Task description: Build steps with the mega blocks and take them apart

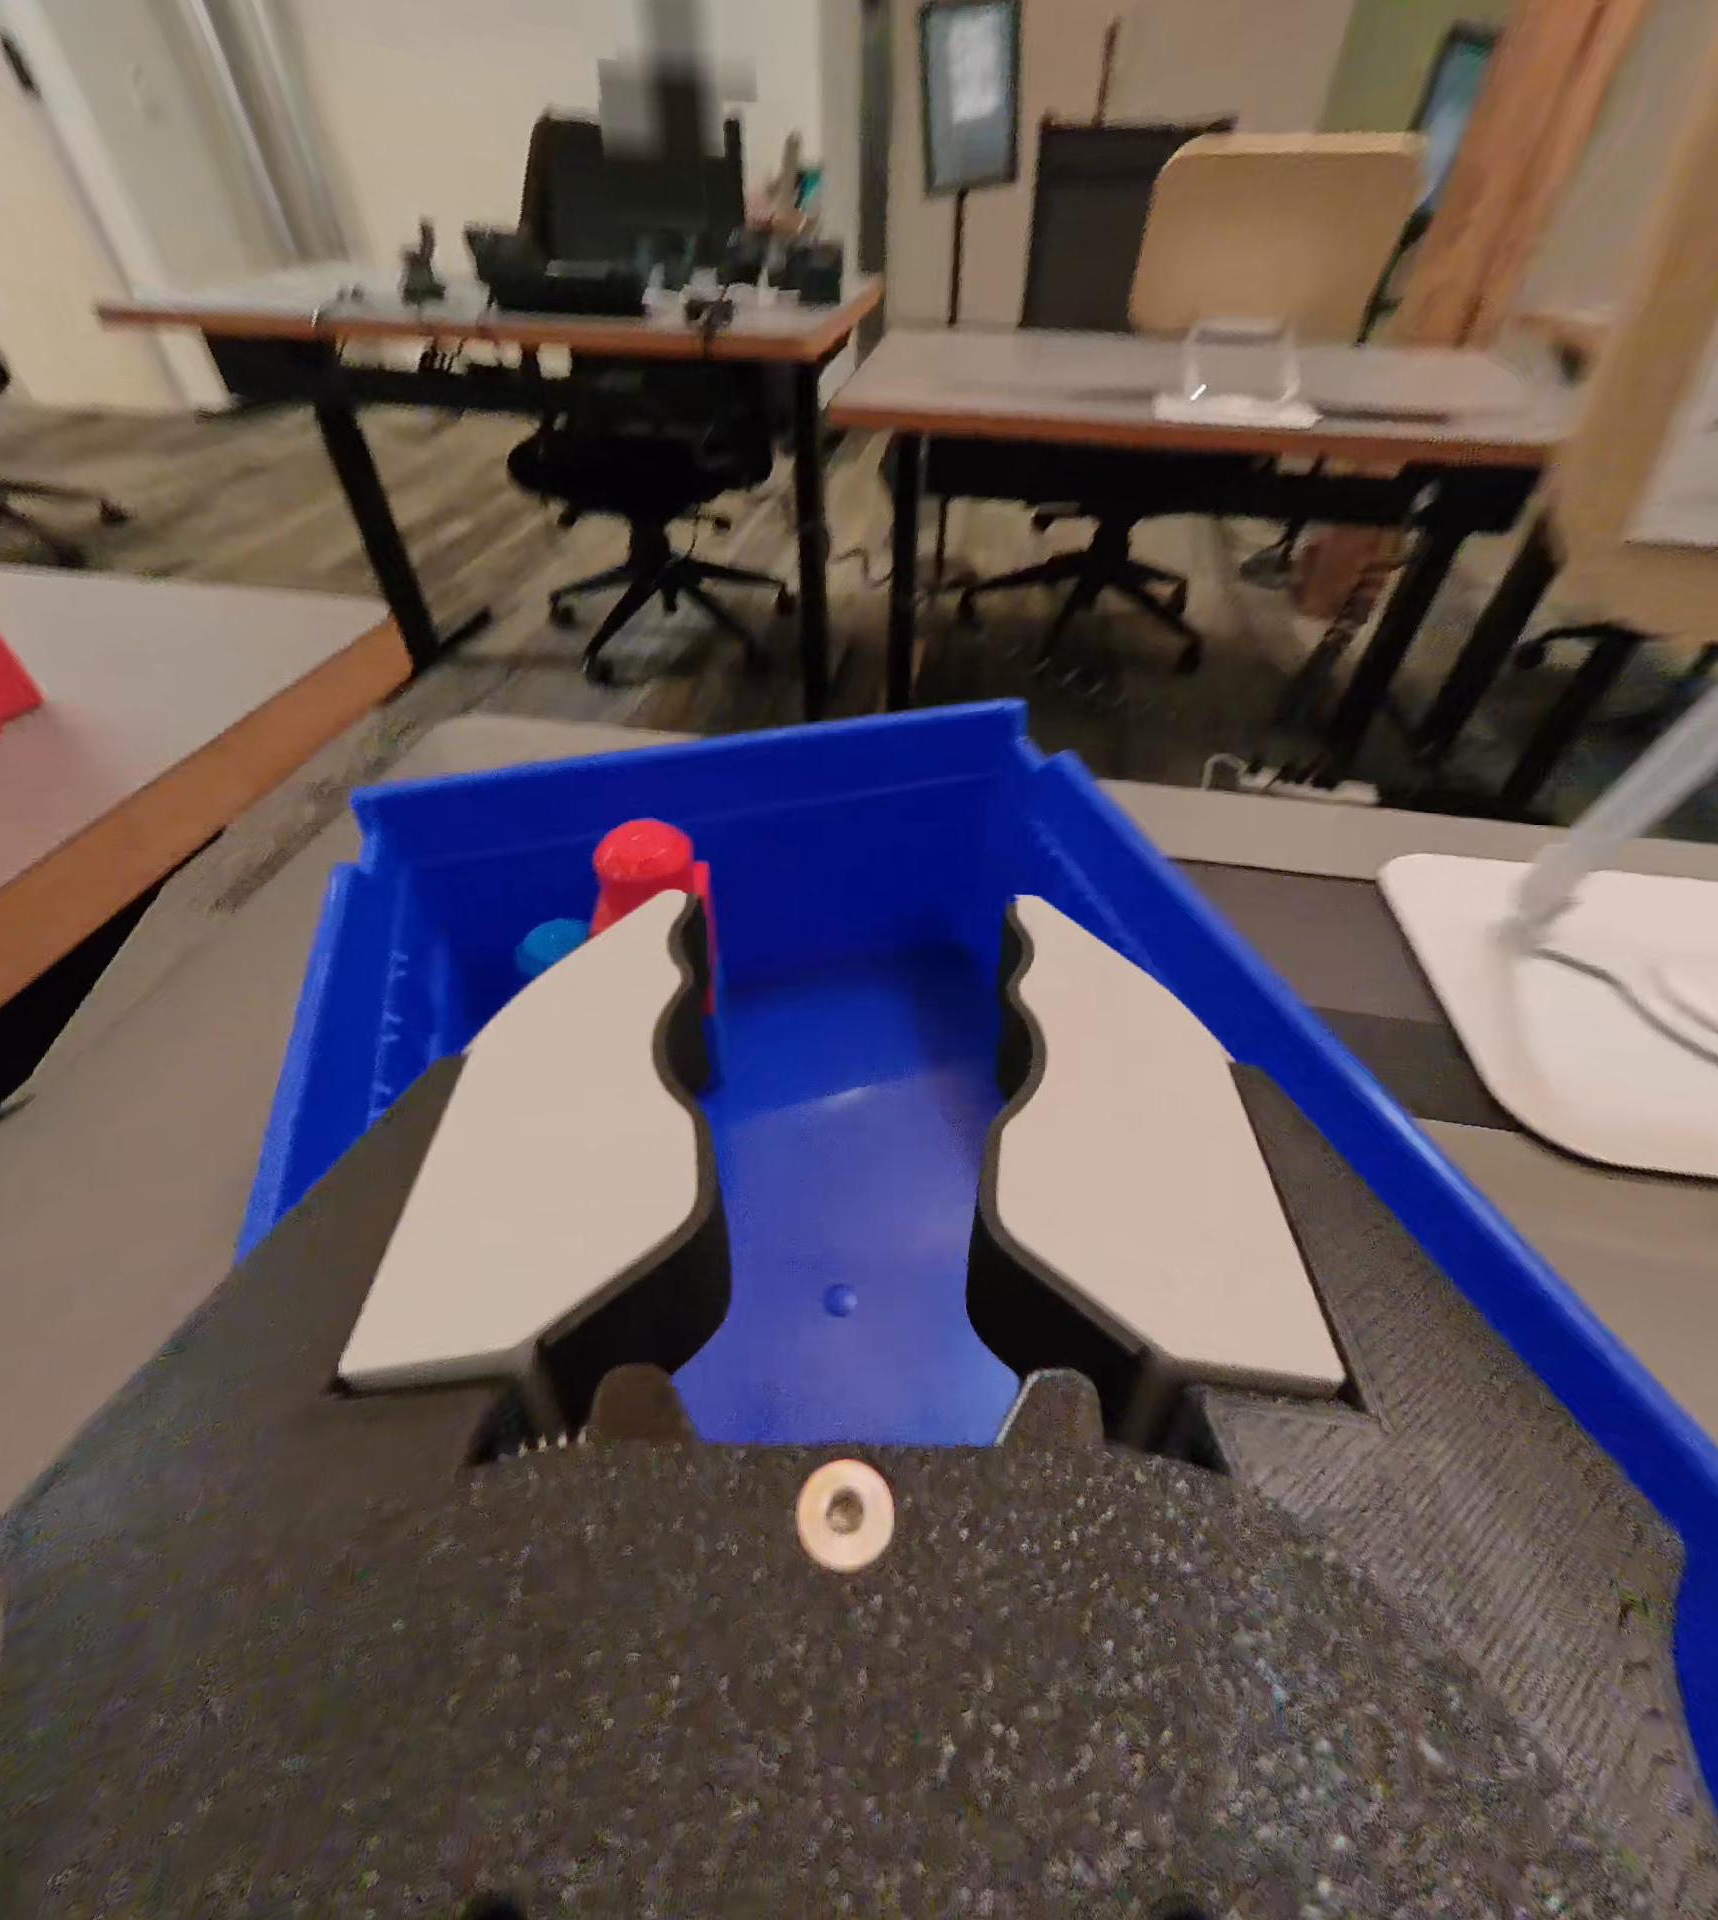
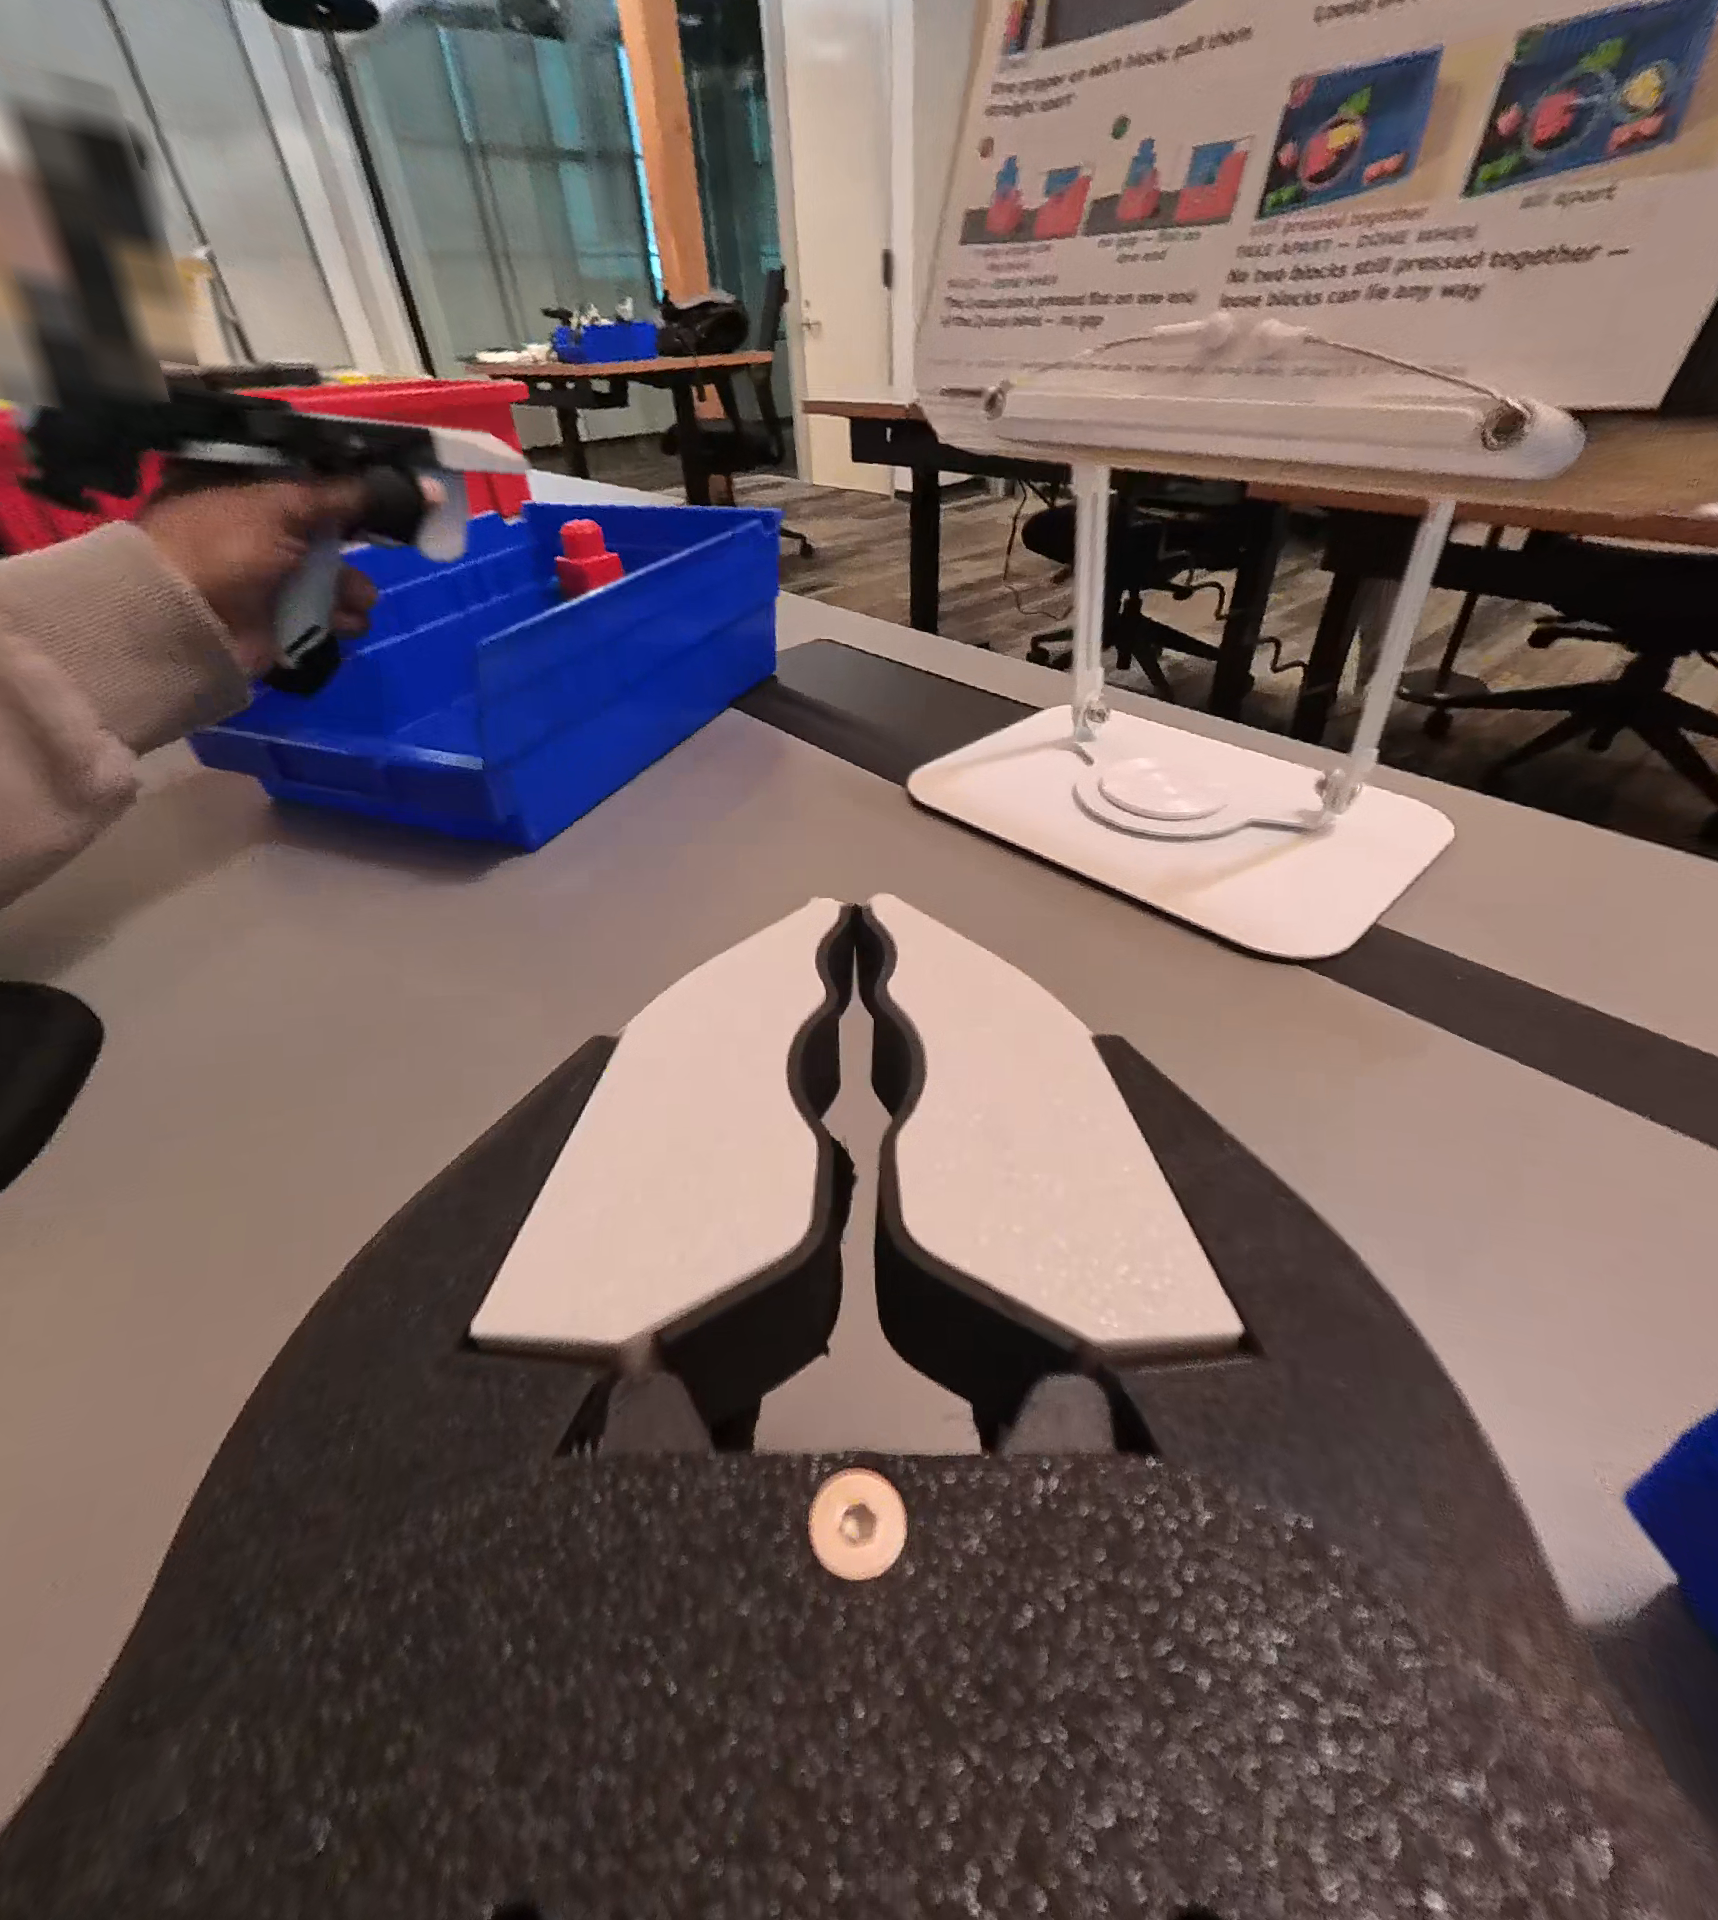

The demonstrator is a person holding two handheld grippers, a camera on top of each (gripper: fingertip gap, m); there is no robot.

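Meanwhile the right gripper idles pinched together, empty, over the grey table; farther off, the left gripper, spread wide, hovers over the blue bin, where a red block and a blue block wait (no steps visibly built).

Blocks in bin's far-left corner, document stand right of bin

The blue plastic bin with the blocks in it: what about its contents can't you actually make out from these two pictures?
- Left wrist view: the left hand-held gripper finger covers most of the red plastic block and small blue block.
- Right wrist view: the blue plastic bin wall hides the red block's base; the blue block isn't visible.
- Both views: how many blocks are there is unclear.
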